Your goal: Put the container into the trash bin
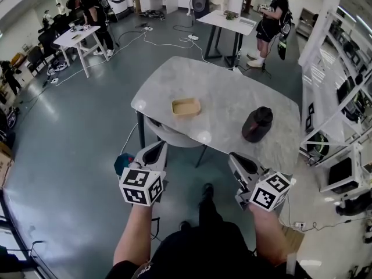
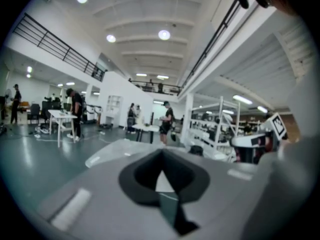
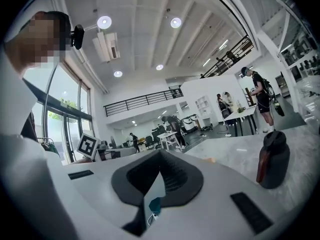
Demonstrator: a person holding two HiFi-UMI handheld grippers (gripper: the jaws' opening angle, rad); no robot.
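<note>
A shallow tan container (image 1: 186, 107) lies near the left end of the marble table (image 1: 232, 97). To its right stands the dark, lidded trash bin (image 1: 257, 124). My left gripper (image 1: 157, 148) and right gripper (image 1: 235, 157) hang side by side short of the table's near edge, both pointing at it, both shut with nothing between the jaws. The right gripper view has the right gripper (image 3: 160, 154), the bin (image 3: 272, 159) on the right, and the container (image 3: 212, 160) as a small tan speck. The left gripper view has the left gripper (image 2: 161, 154), with the table (image 2: 112, 151) ahead.
A grey chair (image 1: 174, 137) is tucked under the table's near edge. A blue object (image 1: 122, 163) lies on the floor by my left gripper. Shelving (image 1: 337, 97) lines the right side. Other white tables (image 1: 78, 36), people and floor cables (image 1: 168, 42) are farther back.
</note>
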